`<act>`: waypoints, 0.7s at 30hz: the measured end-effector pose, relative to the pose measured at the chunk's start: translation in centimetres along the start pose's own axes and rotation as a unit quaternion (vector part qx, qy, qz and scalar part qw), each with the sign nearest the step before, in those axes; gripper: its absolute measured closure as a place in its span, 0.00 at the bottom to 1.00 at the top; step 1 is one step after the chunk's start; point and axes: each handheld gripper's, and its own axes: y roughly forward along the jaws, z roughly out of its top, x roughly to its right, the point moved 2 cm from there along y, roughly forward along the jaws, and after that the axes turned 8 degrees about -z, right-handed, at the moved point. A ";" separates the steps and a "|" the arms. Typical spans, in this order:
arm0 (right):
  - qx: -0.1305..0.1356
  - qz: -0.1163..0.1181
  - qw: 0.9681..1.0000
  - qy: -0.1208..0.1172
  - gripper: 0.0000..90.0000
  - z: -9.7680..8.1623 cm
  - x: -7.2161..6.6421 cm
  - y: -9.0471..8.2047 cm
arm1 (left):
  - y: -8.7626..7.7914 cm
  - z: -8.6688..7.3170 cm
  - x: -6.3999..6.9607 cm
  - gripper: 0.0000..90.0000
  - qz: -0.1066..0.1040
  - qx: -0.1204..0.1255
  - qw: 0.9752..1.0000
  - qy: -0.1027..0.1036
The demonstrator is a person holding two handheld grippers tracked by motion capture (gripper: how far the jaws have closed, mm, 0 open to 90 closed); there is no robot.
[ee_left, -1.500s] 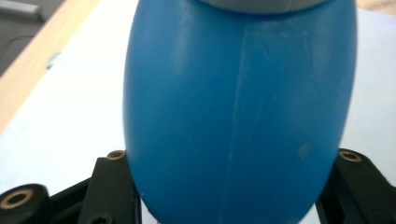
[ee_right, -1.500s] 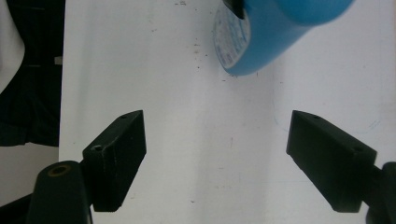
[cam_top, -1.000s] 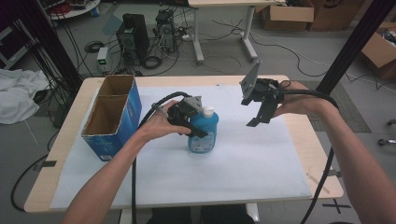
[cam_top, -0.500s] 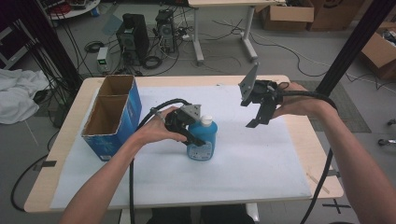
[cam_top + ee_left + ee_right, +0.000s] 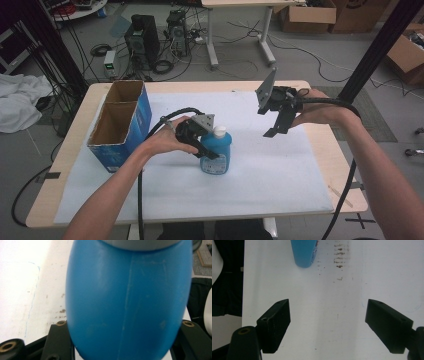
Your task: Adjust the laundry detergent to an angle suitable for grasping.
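A blue bottle (image 5: 216, 155) with a white cap stands upright on the white sheet (image 5: 280, 175) at mid-table. My left gripper (image 5: 209, 150) reaches it from the left and is shut on its body. In the left gripper view the blue bottle (image 5: 125, 302) sits between the two black jaws of my left gripper (image 5: 122, 340) and touches both; they have just eased open a trifle. My right gripper (image 5: 276, 126) hovers open above the sheet to the bottle's right. In its own view my right gripper (image 5: 327, 320) holds nothing, and the bottle's base (image 5: 304, 252) lies farther off.
An open-topped blue cardboard box (image 5: 122, 125) stands on the table's left part, close to my left forearm. The wooden table edge (image 5: 345, 165) runs along the right. Cables trail from both grippers. Computers, cartons and wires lie on the floor behind.
My left hand has brought the bottle slightly nearer and lower in the high view, and the white cap now shows. The right gripper has stayed put.
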 end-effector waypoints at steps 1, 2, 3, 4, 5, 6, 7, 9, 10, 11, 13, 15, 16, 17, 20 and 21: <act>-0.001 0.002 1.000 0.000 0.22 0.0 -0.1 0.1 | 0.0 0.0 0.1 0.48 0.001 -0.001 1.000 0.001; -0.001 0.002 1.000 0.000 0.22 0.0 -0.1 0.1 | -0.1 -0.1 0.1 0.48 0.002 -0.003 1.000 0.002; -0.002 0.001 1.000 -0.002 0.22 0.1 -0.1 0.1 | 0.0 -0.1 0.2 0.48 0.004 -0.003 1.000 0.002; -0.001 0.002 1.000 -0.002 0.22 0.1 -0.1 0.1 | 0.0 -0.1 0.3 0.48 0.005 -0.004 1.000 0.005; -0.001 0.002 1.000 -0.002 0.22 0.2 -0.1 0.1 | 0.0 0.0 0.4 0.48 0.005 -0.005 1.000 0.003; -0.001 0.001 1.000 -0.004 0.22 0.2 -0.1 0.1 | 0.0 0.0 0.4 0.48 0.007 -0.008 1.000 0.005; 0.000 0.001 1.000 -0.003 0.22 0.2 -0.1 0.1 | 0.0 0.0 0.5 0.48 0.007 -0.008 1.000 0.005; 0.001 0.001 1.000 -0.003 0.22 0.3 -0.2 0.0 | 0.1 0.0 0.6 0.48 0.008 -0.009 1.000 0.006; 0.001 0.001 1.000 -0.003 0.22 0.3 -0.2 0.0 | 0.1 0.0 0.6 0.48 0.010 -0.008 1.000 0.007; 0.002 0.000 1.000 -0.004 0.22 0.4 -0.2 0.0 | 0.1 0.0 0.7 0.48 0.010 -0.010 1.000 0.004; 0.001 0.000 1.000 -0.006 0.22 0.4 -0.3 0.1 | 0.1 0.0 0.7 0.47 0.012 -0.008 1.000 0.005; 0.001 0.000 1.000 -0.007 0.22 0.5 -0.3 0.1 | 0.1 -0.1 0.8 0.47 0.014 -0.006 1.000 0.007; 0.002 -0.001 1.000 -0.007 0.22 0.5 -0.3 0.0 | 0.1 -0.1 0.8 0.47 0.015 -0.005 1.000 0.008; 0.002 -0.001 1.000 -0.007 0.22 0.5 -0.3 0.0 | 0.2 -0.1 0.8 0.47 0.016 -0.002 1.000 0.007; 0.003 -0.001 1.000 -0.007 0.22 0.5 -0.3 0.0 | 0.1 -0.1 0.8 0.47 0.016 -0.005 1.000 0.009; 0.003 -0.001 1.000 -0.007 0.22 0.5 -0.3 0.0 | 0.1 -0.1 0.8 0.47 0.016 -0.005 1.000 0.007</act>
